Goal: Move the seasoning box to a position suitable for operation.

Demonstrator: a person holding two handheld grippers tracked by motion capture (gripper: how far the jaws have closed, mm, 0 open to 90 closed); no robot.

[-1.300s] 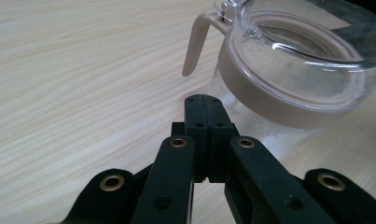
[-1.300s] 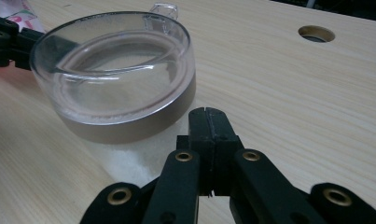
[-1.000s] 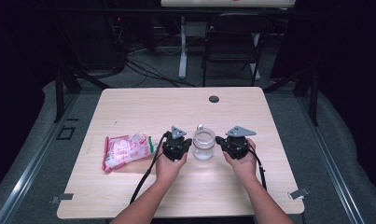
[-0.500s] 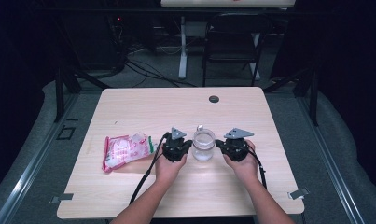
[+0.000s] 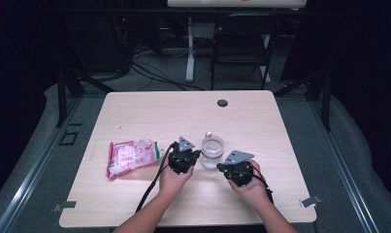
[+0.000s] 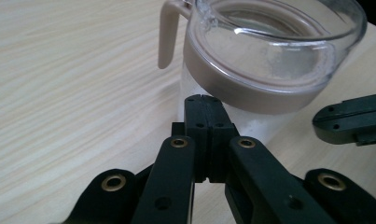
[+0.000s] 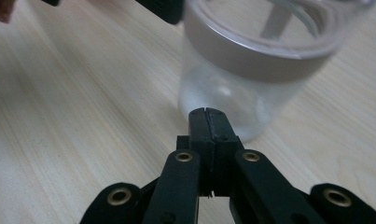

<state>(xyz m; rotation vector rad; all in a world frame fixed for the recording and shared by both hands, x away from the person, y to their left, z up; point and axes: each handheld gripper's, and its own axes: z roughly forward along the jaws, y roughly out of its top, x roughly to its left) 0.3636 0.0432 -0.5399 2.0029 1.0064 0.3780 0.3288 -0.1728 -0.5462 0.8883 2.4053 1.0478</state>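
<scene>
- Two grippers flank a clear jar [image 5: 212, 151] that stands upright near the middle of the wooden table [image 5: 149, 111], slightly toward the person's side.
- The left gripper [image 6: 203, 108] has its jaws pressed fully together with nothing between them; the tips sit just below the jar's tan collar and look to be touching its wall, though the close angle makes contact hard to confirm.
- The right gripper [image 7: 208, 120] is likewise closed tight and empty, its tips aimed at the lower part of the jar from the other side, just short of the glass.
- The jar carries a tan band around its neck, a clear lid on top and a small tan tab [image 6: 167, 35] hanging down on one side; the inside looks empty or nearly so.
- A pink and white packet [image 5: 132, 156] lies flat on the table to the left of the left gripper, apart from the jar and untouched.
- My reading is that the work is at its very start: the lid is still on, the packet is sealed and lying where it is, and neither gripper has a hold of anything.
- What remains seems to be nearly everything: steadying the jar, getting the lid off, then dealing with the packet.
</scene>
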